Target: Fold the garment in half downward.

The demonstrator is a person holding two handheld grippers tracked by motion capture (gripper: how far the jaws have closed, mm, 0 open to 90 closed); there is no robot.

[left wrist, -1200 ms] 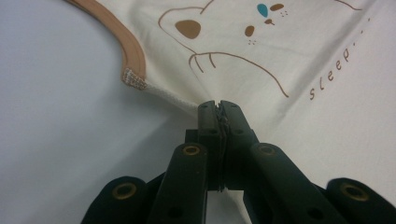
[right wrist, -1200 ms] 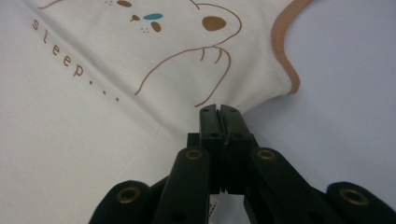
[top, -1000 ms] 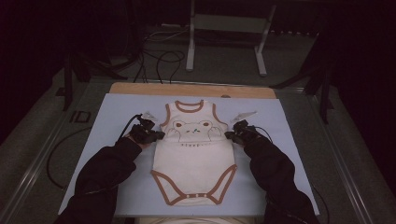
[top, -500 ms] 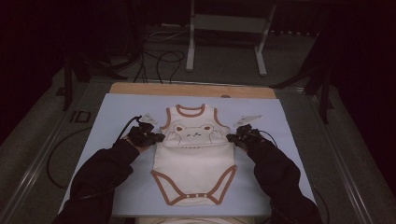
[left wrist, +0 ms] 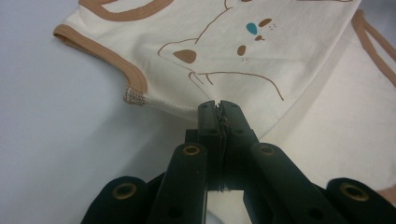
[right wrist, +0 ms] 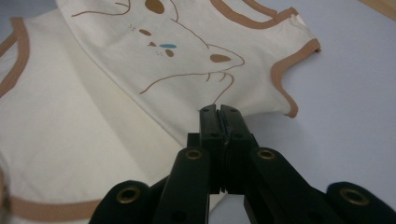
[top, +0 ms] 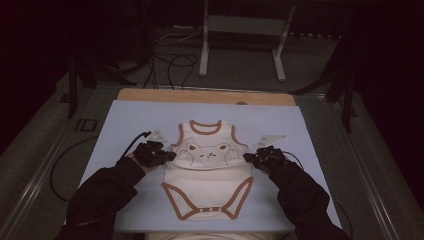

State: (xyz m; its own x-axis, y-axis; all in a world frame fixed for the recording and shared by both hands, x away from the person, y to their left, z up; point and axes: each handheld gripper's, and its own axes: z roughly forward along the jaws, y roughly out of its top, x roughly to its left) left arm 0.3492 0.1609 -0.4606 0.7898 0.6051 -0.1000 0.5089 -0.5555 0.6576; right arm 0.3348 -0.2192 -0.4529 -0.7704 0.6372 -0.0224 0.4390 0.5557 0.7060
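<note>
- The cream bodysuit (top: 207, 172) with brown trim lies in the middle of the pale blue mat (top: 120, 125), its upper part folded toward the near side over the body.
- The left gripper (left wrist: 218, 106) has its jaws pressed together on the left side edge of the folded layer.
- The right gripper (right wrist: 218, 111) pinches the right side edge in the same way.
- The bear print (top: 206, 151) faces up between both grippers.

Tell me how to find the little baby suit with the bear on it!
Look at the pale blue mat on the table. In its middle lies the cream baby bodysuit, with the left gripper and the right gripper pinching its two sides. Brown trim and a bear face drawn on the chest mark it out.
</note>
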